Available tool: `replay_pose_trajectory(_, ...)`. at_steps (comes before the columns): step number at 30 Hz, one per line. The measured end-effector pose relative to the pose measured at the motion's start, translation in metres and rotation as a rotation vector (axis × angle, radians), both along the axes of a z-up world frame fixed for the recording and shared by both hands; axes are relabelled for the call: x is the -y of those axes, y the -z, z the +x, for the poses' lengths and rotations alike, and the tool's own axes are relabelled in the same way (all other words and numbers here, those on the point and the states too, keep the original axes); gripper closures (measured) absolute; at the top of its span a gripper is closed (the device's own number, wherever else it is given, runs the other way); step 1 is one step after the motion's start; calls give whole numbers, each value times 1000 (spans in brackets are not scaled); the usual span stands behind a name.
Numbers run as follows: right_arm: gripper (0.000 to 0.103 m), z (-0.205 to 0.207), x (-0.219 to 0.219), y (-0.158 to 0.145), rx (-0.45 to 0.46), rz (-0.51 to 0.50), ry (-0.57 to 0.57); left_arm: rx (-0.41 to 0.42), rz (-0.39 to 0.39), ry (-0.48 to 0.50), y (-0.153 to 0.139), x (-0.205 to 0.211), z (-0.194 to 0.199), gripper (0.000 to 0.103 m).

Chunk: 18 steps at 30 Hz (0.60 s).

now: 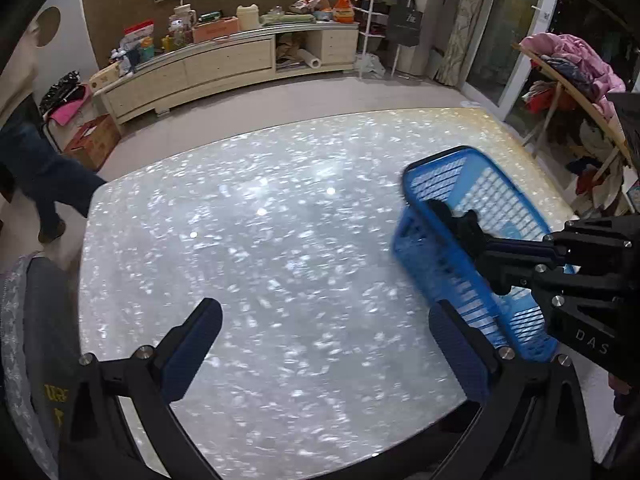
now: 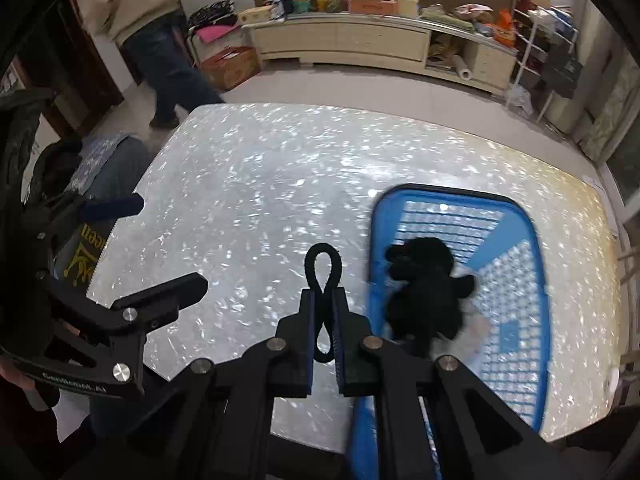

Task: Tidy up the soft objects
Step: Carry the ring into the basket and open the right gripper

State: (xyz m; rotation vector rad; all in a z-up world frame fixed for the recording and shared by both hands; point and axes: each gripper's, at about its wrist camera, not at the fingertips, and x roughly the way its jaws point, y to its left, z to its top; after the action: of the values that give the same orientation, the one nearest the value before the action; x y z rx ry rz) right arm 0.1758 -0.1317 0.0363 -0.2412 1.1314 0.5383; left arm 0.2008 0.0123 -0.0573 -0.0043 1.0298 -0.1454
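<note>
From the left wrist, the left gripper hangs with its jaws spread wide and empty over the speckled table, while the blue basket sits blurred at the right. From the right wrist, the right gripper is clamped on a black cord loop, and a black plush toy lies in the basket just to its right.

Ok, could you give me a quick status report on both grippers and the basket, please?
Left gripper open, empty, over table. Right gripper shut on black cord loop. Black plush toy at blue basket, blurred. Nothing in the way.
</note>
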Motion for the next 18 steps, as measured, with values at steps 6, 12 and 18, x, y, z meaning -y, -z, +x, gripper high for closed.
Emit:
replay_pose_trajectory(6,95,8,40,0,7,1,56,5,-31,17,-4,29,8,0)
replay_pose_trajectory(12,95,16,69,18,1,-56,125,-24,-39,34,11,52,17,0)
replay_pose_trajectory(18,95,22,92,58,-87,-67,168,-50,-57,64,35,66,21,0)
